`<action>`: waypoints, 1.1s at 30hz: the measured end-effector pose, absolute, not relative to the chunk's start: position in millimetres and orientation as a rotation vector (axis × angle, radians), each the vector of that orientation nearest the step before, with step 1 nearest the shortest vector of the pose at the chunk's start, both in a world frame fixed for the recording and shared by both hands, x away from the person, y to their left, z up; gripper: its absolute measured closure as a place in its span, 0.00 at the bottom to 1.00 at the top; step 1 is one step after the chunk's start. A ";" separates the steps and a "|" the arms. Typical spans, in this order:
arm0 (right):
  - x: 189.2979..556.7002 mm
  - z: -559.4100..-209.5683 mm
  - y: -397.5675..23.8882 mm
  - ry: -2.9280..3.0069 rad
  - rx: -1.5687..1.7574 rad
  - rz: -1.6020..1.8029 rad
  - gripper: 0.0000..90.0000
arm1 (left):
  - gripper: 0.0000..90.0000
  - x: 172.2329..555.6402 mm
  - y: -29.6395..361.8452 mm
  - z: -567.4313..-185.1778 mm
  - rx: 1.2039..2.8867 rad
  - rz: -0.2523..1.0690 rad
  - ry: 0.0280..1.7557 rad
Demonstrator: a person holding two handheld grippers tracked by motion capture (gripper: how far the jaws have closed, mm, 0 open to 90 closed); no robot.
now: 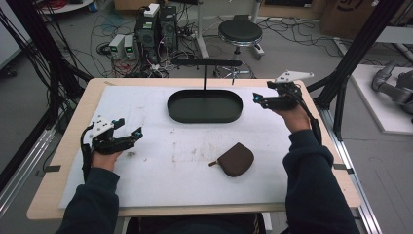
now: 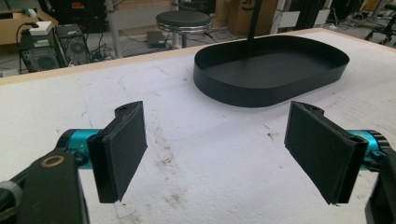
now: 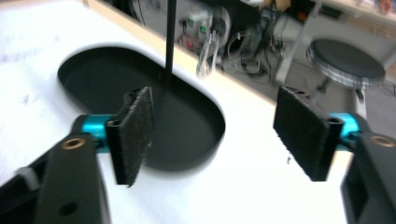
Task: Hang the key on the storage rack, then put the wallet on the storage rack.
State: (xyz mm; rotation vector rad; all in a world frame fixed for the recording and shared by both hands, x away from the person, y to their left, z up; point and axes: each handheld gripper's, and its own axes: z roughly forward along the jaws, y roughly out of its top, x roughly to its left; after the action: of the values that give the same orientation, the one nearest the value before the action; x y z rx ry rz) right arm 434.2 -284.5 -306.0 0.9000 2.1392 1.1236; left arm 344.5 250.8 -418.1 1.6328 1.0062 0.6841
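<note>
A black oval tray with an upright T-shaped stand sits at the back middle of the white mat. A brown leather pouch lies on the mat toward the front right. My left gripper hovers over the mat's left side, jaws open and empty; its pads frame bare mat with the tray farther off. My right gripper is held at the tray's right end, open with nothing between its pads, and the tray lies beyond them.
The white mat covers a wooden table. Black frame posts rise at the right and left sides. A stool, computers and cables fill the floor behind the table.
</note>
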 end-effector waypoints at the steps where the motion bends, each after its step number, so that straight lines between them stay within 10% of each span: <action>1: 425.8 -309.7 -287.6 2.129 0.895 1.138 0.29 | 0.23 344.5 250.8 -418.2 1.632 0.682 1.009; 33: 350.5 -400.5 -268.1 2.336 0.931 1.079 0.35 | 0.23 340.8 243.3 -415.3 1.649 0.697 0.992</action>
State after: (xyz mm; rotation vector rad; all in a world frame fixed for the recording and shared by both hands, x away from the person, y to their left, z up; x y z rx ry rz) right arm 350.5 -268.1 -400.5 0.9305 2.3363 1.0791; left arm 340.8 243.3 -415.3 1.6487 0.9919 0.6974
